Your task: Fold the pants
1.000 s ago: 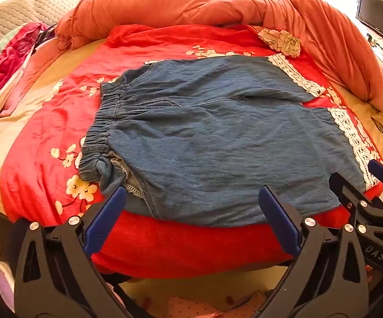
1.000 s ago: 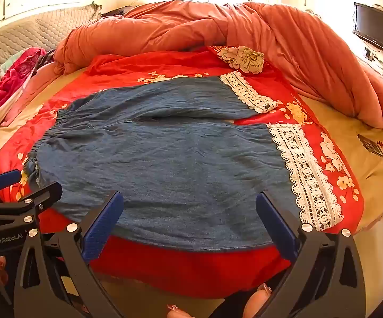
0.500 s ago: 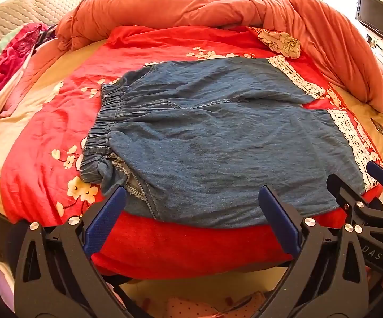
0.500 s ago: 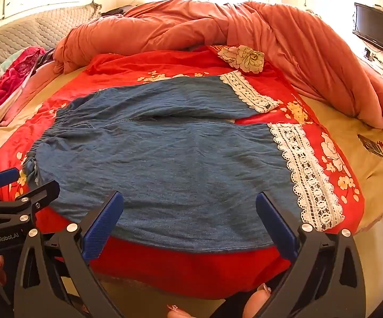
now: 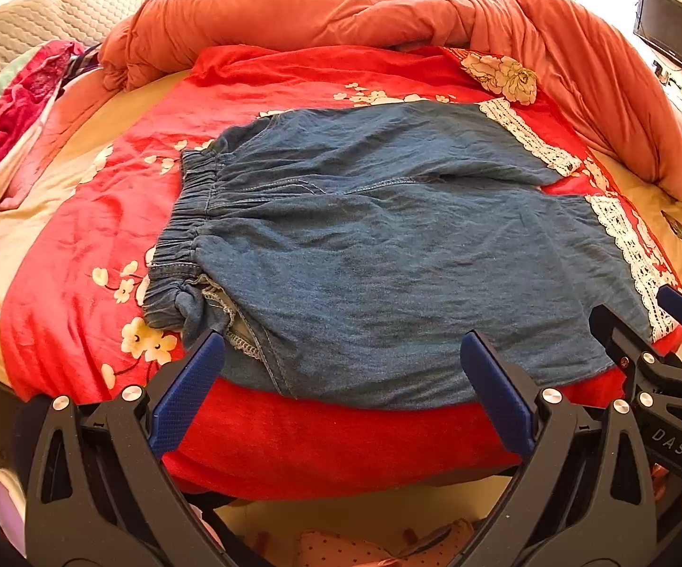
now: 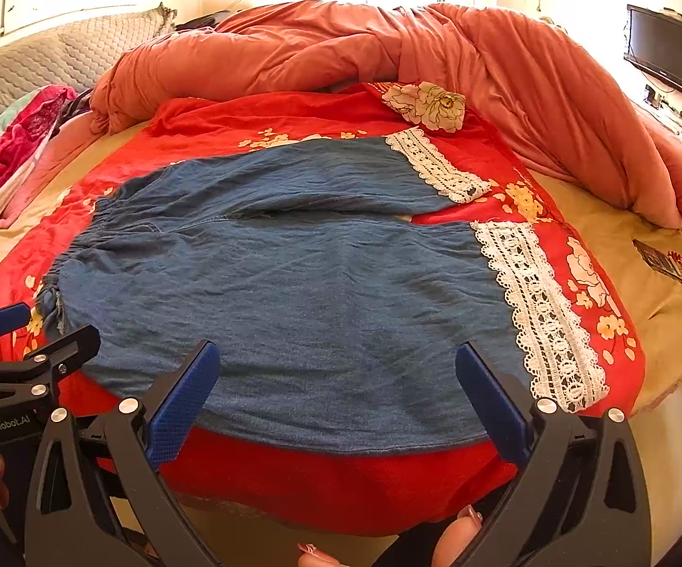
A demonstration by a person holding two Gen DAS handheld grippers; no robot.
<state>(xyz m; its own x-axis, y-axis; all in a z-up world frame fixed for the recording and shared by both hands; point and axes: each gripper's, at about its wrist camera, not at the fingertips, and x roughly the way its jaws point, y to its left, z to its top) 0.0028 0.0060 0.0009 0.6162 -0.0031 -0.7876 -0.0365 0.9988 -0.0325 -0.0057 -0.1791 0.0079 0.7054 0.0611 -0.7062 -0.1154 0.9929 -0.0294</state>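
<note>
A: Foreground, left wrist view: what do the claws show?

B: The left gripper (image 5: pixel 341 387) stands with jaws spread wide, nothing between them, poised at the near hem of the denim pants (image 5: pixel 388 245). The right gripper (image 5: pixel 671 326) enters at the lower right edge of the frame; seen in its own view (image 6: pixel 336 392), it is likewise agape and empty, above the pants' near edge.

A: Middle ground: where is the task's garment?

B: The pants (image 6: pixel 294 283) lie flat on the red floral blanket (image 6: pixel 341 477), in the centre of both frames. The elastic waistband (image 5: pixel 185 231) points toward frame left; the white lace cuffs (image 6: pixel 544 321) lie toward frame right, the two legs side by side.

A: Background?

B: A bunched orange duvet (image 6: pixel 482 56) spans the top of the frame. Pink clothing (image 5: pixel 5 108) sits at upper left, and a dark screen (image 6: pixel 667 56) hangs at upper right.
</note>
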